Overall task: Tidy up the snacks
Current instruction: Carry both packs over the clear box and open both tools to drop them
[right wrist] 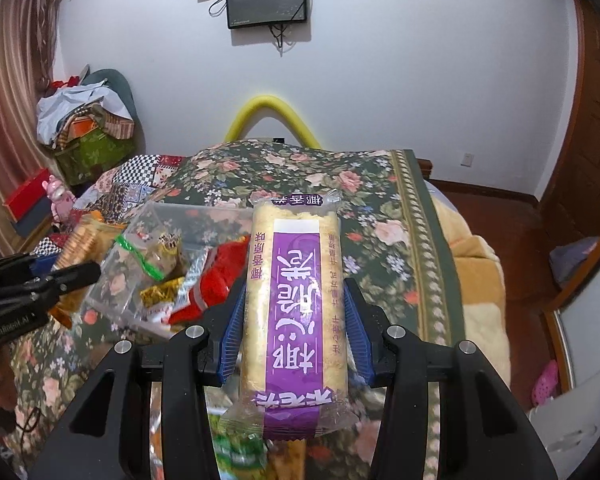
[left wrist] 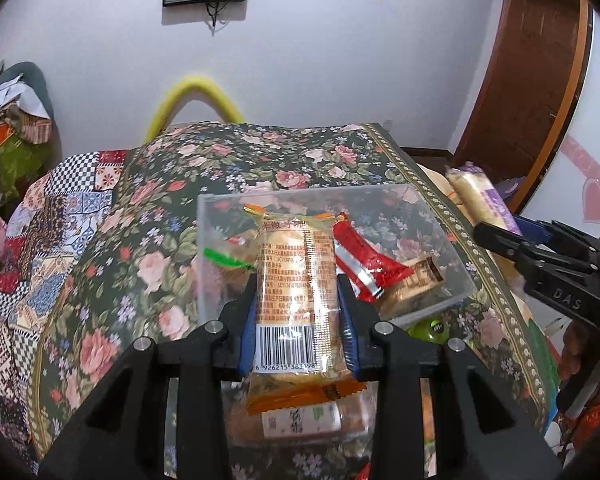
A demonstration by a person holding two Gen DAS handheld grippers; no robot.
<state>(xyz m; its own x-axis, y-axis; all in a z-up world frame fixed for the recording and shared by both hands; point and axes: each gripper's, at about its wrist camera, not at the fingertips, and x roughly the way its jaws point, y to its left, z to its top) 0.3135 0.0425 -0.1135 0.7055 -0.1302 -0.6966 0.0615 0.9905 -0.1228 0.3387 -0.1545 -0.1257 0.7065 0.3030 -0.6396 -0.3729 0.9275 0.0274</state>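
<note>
My left gripper (left wrist: 298, 300) is shut on an orange snack packet (left wrist: 296, 288) with a barcode, held over the near edge of a clear plastic box (left wrist: 440, 220) on the floral cloth. The box holds a red packet (left wrist: 364, 260), a brown-gold packet (left wrist: 416, 280) and a green-striped packet (left wrist: 228, 260). My right gripper (right wrist: 294, 312) is shut on a long purple-labelled biscuit packet (right wrist: 296, 300), held above the cloth to the right of the box (right wrist: 148, 240). That purple packet also shows in the left wrist view (left wrist: 480, 196). The left gripper shows in the right wrist view (right wrist: 40, 280).
A floral cloth (left wrist: 140, 240) covers the table. More snack packets (left wrist: 300, 420) lie under the left gripper, and a green item (left wrist: 432, 328) sits by the box. A yellow foam arch (right wrist: 272, 116) stands behind the table. Clutter (right wrist: 84, 120) sits at left, a wooden door (right wrist: 596, 120) at right.
</note>
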